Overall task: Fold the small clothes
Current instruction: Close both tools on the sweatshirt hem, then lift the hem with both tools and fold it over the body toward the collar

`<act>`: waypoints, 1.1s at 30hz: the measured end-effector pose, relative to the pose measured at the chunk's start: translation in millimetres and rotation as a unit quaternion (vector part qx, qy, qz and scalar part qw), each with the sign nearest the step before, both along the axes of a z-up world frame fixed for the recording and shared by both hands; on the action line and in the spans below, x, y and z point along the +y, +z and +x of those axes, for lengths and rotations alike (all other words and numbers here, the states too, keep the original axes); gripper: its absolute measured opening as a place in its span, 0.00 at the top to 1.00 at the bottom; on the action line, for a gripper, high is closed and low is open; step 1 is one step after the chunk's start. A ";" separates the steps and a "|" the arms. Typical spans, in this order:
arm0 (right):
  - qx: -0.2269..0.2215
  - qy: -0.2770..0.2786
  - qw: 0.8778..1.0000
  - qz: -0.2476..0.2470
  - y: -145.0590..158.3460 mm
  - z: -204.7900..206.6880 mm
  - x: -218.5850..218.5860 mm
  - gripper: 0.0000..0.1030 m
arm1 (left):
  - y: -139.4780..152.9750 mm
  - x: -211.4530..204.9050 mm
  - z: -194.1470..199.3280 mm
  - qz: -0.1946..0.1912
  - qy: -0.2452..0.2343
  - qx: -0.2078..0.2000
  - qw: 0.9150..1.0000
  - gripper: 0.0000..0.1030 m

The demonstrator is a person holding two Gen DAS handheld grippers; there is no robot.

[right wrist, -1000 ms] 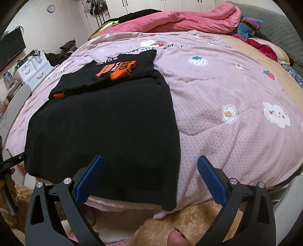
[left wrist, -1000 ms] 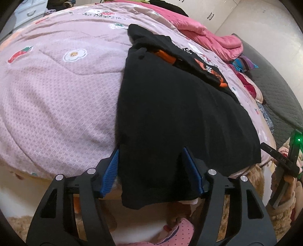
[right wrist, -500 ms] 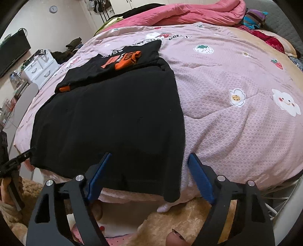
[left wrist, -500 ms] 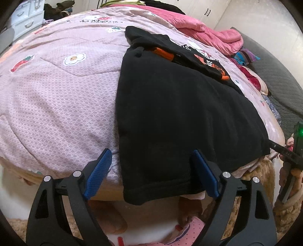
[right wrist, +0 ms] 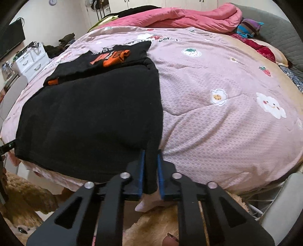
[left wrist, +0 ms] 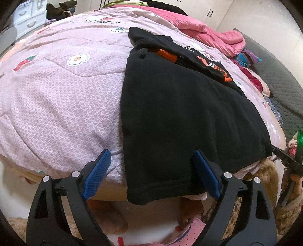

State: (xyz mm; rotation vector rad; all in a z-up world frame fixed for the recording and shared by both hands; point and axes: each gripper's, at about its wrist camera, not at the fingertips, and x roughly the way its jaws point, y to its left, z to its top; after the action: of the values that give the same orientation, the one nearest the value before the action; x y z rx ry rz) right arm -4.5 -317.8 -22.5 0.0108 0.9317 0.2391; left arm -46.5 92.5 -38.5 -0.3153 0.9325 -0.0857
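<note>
Closest to me, my right gripper is clamped on the near right corner of the black garment — the cloth hangs pinched between the two blue pads, right at the bed's front edge. My left gripper stands wide apart, its blue pads on either side of the garment's near left corner, where the hem droops over the edge of the bed; I cannot see either pad touching the cloth.

The garment itself lies spread flat on the pink quilt, its near hem at the front of the bed and its body running away from me. In the left wrist view the right gripper shows at the far right, at the garment's other corner.

Just beyond the garment's far edge lies a second black shirt with orange print, partly overlapped by the first — it looks folded, though I cannot tell how neatly.

Farther back a bright pink comforter is heaped across the head of the bed, with a striped cloth beside it. Off to the left stands a white drawer unit, and a dark screen hangs on the wall above it.
</note>
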 end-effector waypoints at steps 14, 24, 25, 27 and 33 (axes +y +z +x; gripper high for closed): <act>-0.055 0.006 0.997 0.061 51.1 -6.3 -3.1 0.92 | 0.0 15.7 -5.0 -0.038 0.013 -0.003 0.999 0.21; -0.067 0.002 0.994 0.081 60.7 -2.6 -5.0 0.92 | -2.0 2.5 -6.5 -0.031 0.000 0.007 0.999 0.64; -0.069 0.002 0.994 0.080 61.2 -2.7 -5.3 0.92 | -2.4 2.3 -5.7 -0.038 -0.001 0.006 0.999 0.73; -0.071 0.002 0.994 0.079 62.3 -2.6 -5.5 0.92 | -0.6 0.7 -5.2 -0.041 -0.004 0.003 0.999 0.86; -0.072 0.005 0.993 0.092 67.2 0.8 -10.2 0.92 | 15.5 4.4 -6.6 -0.067 -0.004 -0.028 0.997 0.95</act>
State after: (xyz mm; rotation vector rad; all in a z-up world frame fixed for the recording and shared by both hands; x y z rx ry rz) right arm -3.8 -328.0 44.7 0.1565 0.7634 0.3301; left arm -53.1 96.8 -23.0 -0.4306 0.8734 -0.1636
